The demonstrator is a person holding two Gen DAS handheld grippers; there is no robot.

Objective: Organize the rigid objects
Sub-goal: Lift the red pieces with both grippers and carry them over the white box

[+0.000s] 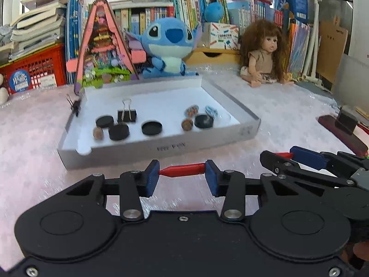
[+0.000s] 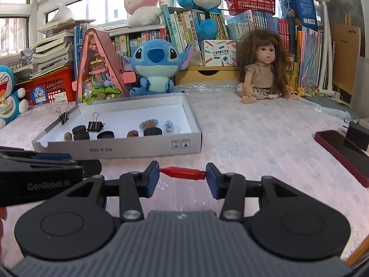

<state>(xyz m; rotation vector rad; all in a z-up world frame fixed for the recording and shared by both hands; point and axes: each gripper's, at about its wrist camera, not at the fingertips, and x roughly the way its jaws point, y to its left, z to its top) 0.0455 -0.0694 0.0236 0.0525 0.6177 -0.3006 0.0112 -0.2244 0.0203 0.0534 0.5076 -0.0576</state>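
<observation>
Bookshelves and plush toys back a pale table where a white tray (image 1: 159, 147) of small items sits just ahead of both grippers. Each holds a red piece crosswise between narrowed jaws: left gripper (image 1: 182, 170) clamps one red piece (image 1: 182, 169), right gripper (image 2: 182, 173) another (image 2: 182, 172), long axes running pad to pad, the left nearer the tray

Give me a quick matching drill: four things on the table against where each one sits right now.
Things:
1. red piece
2. binder clip
3. doll
4. phone

Places:
A. flat on the table at the far right
B. inside the white box
C. between the left claw pads
D. sitting behind and right of the box

Pairs: 1-C, 2-B, 3-D, 4-A
</observation>
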